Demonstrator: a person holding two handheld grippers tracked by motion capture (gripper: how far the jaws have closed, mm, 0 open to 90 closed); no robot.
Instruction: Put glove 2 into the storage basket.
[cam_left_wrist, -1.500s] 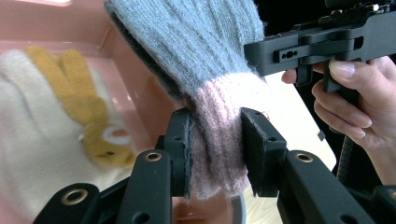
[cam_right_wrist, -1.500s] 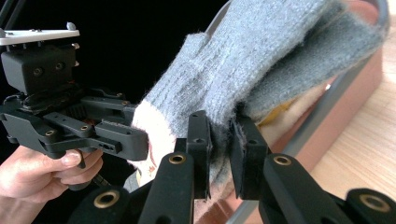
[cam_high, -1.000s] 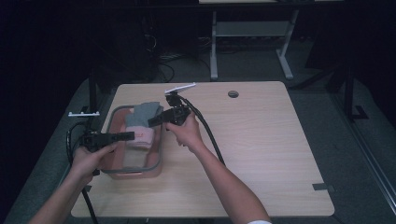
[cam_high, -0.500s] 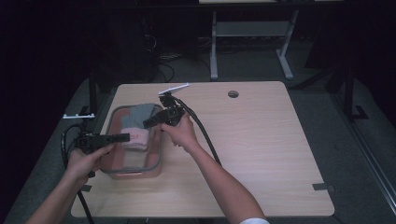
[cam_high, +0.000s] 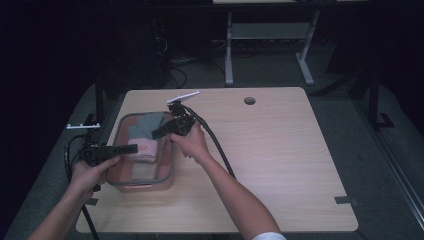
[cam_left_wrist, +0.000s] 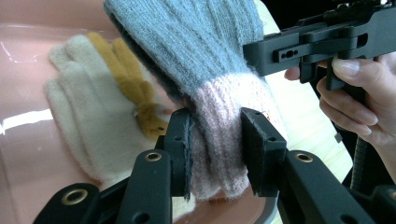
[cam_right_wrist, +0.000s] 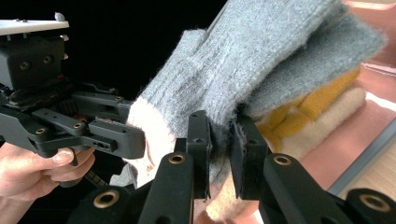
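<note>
Both grippers (cam_high: 131, 149) (cam_high: 157, 133) pinch one grey glove (cam_high: 145, 125) over a wooden table (cam_high: 280, 150) in a dark room.

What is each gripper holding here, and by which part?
Both hold the same grey glove over the pink container. The left gripper clamps its pink cuff; the right gripper pinches the grey knit partway along.

both grippers are matte black blocky plastic, left gripper (cam_left_wrist: 217, 149) jaws have brass-ringed holes, right gripper (cam_right_wrist: 219, 154) same; thick black cables trail off each, white plate on top, white sleeve at the person's right arm
</note>
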